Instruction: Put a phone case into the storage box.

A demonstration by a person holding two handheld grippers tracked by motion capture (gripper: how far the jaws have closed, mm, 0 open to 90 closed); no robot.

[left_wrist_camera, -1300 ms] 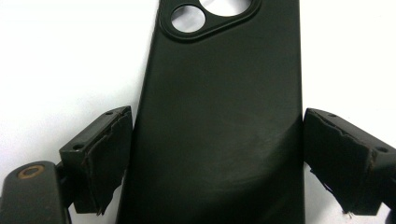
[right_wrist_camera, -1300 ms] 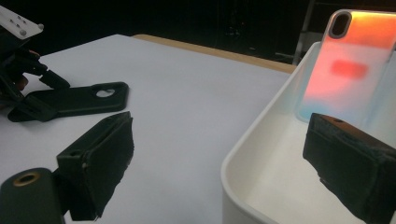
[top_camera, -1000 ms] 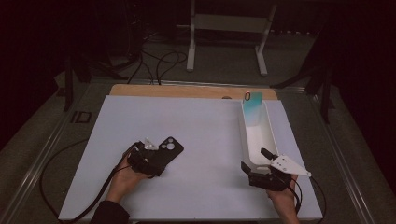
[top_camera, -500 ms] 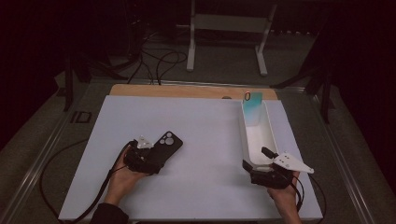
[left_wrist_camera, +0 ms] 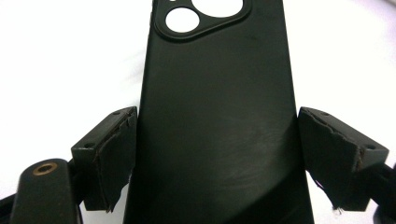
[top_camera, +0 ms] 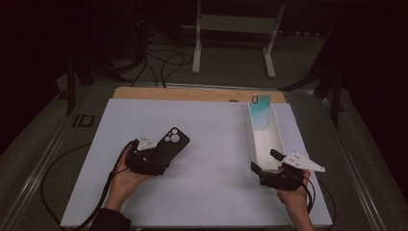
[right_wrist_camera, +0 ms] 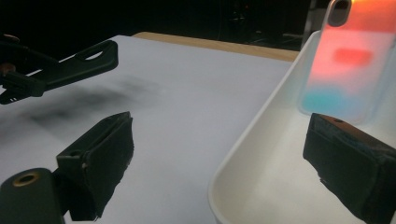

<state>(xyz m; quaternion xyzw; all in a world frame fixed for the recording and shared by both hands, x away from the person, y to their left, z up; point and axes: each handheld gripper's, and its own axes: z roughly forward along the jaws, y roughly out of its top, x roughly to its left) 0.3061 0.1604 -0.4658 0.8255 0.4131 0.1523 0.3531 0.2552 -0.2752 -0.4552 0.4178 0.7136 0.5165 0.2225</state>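
Note:
My left gripper (top_camera: 155,157) is shut on the near end of a black phone case (top_camera: 171,142), camera cut-outs at its far end. In the left gripper view both jaws press the long edges of the black case (left_wrist_camera: 217,116). From the right gripper view the black case (right_wrist_camera: 70,65) hangs above the white table and casts a shadow. My right gripper (top_camera: 265,162) stands open at the near end of a long white tray (top_camera: 250,137), one jaw outside its wall and one inside. A translucent teal-and-orange case (top_camera: 260,109) leans upright at the tray's far end, blurred in the right gripper view (right_wrist_camera: 348,60).
A white board (top_camera: 216,125) covers the table, with a wooden strip (top_camera: 192,94) along its back edge. Beyond it stand a white metal frame (top_camera: 235,29) and floor cables (top_camera: 163,62). A cable (top_camera: 62,163) trails off the table's left side.
The left gripper has lifted the black case and carried it a little forward. The right gripper has crept forward to the tray's near end.

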